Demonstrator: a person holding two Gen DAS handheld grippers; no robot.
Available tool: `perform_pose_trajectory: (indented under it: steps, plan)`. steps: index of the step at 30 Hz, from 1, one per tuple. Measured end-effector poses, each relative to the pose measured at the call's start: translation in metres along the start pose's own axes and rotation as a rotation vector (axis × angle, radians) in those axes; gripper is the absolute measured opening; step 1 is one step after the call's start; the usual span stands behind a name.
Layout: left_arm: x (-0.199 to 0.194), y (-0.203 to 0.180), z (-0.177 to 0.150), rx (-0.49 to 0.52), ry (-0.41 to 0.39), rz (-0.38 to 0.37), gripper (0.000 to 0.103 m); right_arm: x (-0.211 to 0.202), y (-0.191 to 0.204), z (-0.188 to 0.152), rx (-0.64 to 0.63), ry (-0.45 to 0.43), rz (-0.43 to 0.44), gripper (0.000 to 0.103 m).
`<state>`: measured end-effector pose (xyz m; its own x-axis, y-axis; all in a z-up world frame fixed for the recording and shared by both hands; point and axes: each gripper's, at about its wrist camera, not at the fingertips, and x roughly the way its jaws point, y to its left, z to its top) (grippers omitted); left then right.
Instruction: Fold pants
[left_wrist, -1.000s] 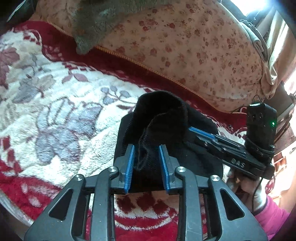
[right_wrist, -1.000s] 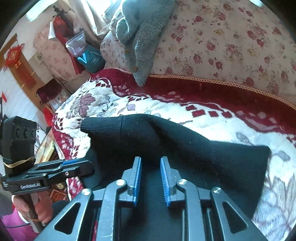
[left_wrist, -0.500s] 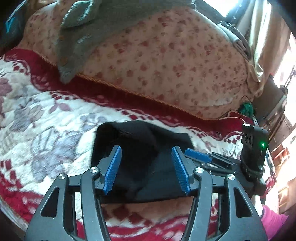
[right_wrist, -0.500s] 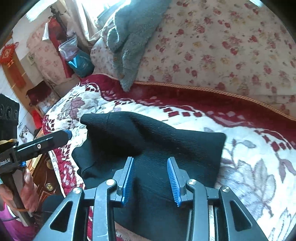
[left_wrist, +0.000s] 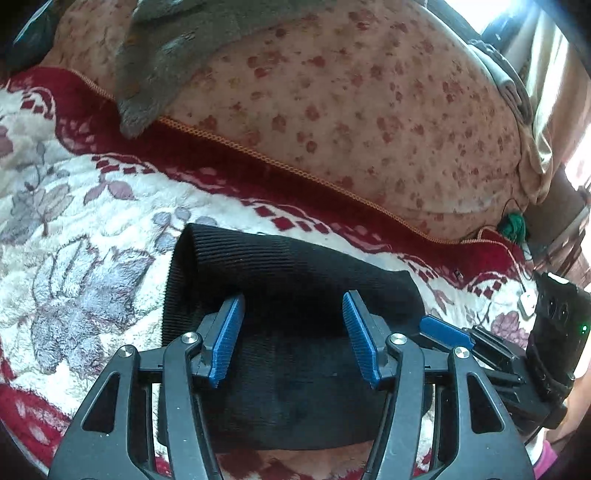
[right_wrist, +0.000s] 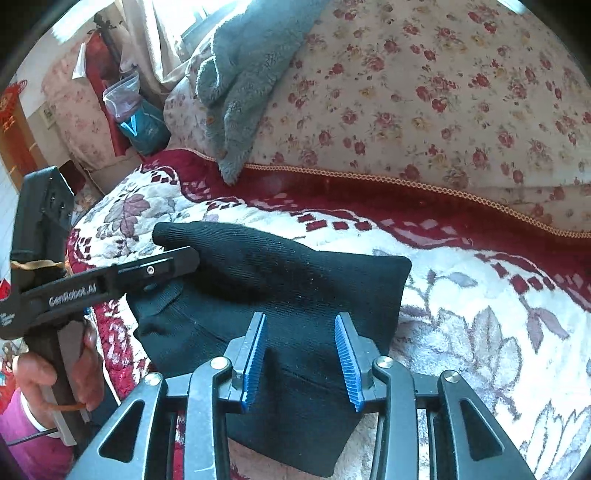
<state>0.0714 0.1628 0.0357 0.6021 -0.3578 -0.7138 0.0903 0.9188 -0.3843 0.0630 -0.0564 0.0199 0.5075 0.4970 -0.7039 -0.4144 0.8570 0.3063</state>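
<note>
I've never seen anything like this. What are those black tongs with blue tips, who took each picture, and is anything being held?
There is no robot here. A person holds a hand-held gripper in each hand, a two-fingered tong with blue pads, and each carries a wide-angle camera looking along its fingers. One picture comes from the left hand-held gripper, the other from the right hand-held gripper. Each view also catches the other tool off to the side, and the right view shows the person's hand on the left tool's handle.

Under both lies a pair of black pants, folded into a compact bundle on a red and white floral blanket. Behind are a flowered quilt and a grey fluffy cloth.

Nothing is held: the left pads stand apart over the fabric, and the right jaws are opening, clear of it.
</note>
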Motion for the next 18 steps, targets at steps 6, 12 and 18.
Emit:
perform_pose_trajectory:
  steps: [6, 12, 18]
  plan:
    - [0.005, 0.021, -0.002, -0.073, -0.016, -0.084, 0.055, 0.017, 0.009, -0.005, -0.05, 0.037, -0.036, 0.048]
    - [-0.006, 0.006, -0.003, -0.028, -0.024, -0.023, 0.055, 0.008, 0.009, -0.002, -0.056, 0.039, -0.042, 0.048]
    - [-0.024, -0.013, -0.011, 0.071, -0.057, 0.058, 0.055, -0.02, 0.005, 0.002, -0.016, -0.002, -0.033, 0.048]
